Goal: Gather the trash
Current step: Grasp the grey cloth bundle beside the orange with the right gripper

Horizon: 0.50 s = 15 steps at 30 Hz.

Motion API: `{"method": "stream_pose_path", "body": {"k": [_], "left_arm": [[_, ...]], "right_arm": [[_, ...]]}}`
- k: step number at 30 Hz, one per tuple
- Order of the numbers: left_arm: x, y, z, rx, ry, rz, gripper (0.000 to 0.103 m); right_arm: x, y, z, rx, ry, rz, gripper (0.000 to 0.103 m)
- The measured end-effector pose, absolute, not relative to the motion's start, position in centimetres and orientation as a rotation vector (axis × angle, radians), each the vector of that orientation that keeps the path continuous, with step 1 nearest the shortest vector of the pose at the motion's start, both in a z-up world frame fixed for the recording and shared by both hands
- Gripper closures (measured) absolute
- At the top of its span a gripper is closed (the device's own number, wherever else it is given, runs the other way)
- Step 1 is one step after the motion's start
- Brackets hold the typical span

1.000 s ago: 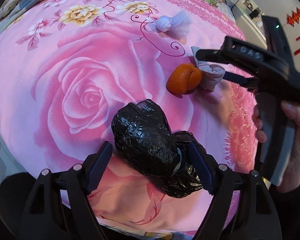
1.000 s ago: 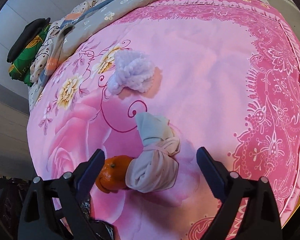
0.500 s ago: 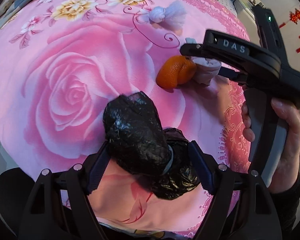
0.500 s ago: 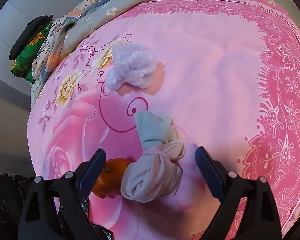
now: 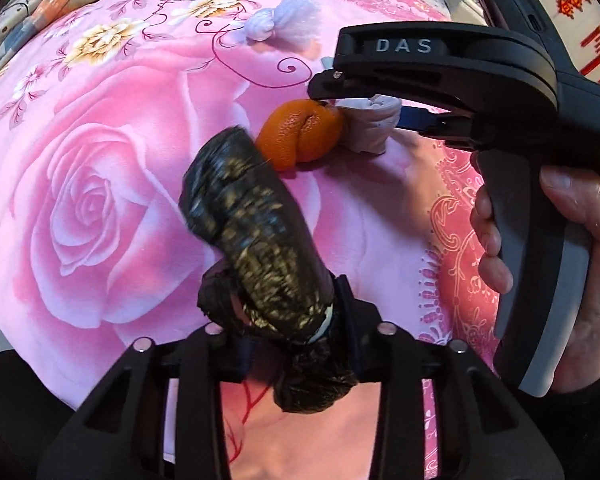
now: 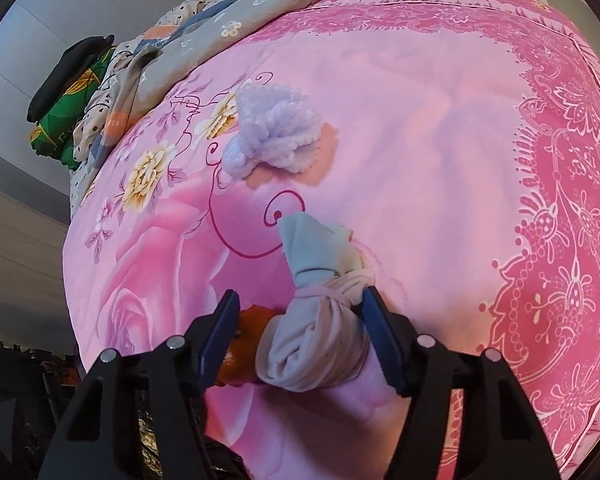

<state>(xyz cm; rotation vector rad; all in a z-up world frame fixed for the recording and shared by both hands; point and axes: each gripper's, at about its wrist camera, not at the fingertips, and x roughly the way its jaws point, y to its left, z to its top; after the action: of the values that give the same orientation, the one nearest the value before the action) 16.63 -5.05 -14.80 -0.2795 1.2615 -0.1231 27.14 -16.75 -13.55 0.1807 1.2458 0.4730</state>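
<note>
Having just narrowed from wide apart: left tongs (image 5: 296,322) clamped on black bag (image 5: 252,220), right tongs (image 6: 300,336) around knotted cloth (image 6: 320,340) and orange (image 6: 244,344).

Pink rose blanket (image 6: 440,128) (rumpled quilt (image 6: 228,28) behind)

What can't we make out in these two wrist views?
- Black bag, left wrist view: motion-blurred; contents hidden.
- Orange peel, right wrist view: mostly behind the knotted cloth and a finger.
- Right gripper: jaws just closing around cloth and peel; pad contact unclear.
- Left gripper: pads buried in bag.
</note>
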Motion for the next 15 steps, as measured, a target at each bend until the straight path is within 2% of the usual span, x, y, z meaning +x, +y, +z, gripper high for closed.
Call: {"method": "stream_pose_path", "body": {"k": [2,6,10,12,15], "left_arm": [[16.5,-5.1,-14.7,-0.278,1.252,-0.135,0.073],[16.5,-4.6,-14.7,-0.318,1.263,-0.153,0.074],[16.4,-4.1,-14.6,-0.346,1.274,-0.163,0.074],[16.5,-4.1,-14.6,-0.344,1.274,-0.164,0.074],[16.3,-4.1,-14.4,-0.340,1.268,-0.163,0.074]], "right_arm": [[27.3,-16.8,-13.6,0.209,1.253,0.484,0.050],[28.1,-17.9,-14.4,0.320,1.292,0.506,0.050],[28.9,-19.4,-15.0,0.435,1.328,0.495,0.057],[29.0,-19.4,-15.1,0.429,1.333,0.484,0.063],[28.7,-18.8,-14.8,0.377,1.328,0.461,0.065]]}}
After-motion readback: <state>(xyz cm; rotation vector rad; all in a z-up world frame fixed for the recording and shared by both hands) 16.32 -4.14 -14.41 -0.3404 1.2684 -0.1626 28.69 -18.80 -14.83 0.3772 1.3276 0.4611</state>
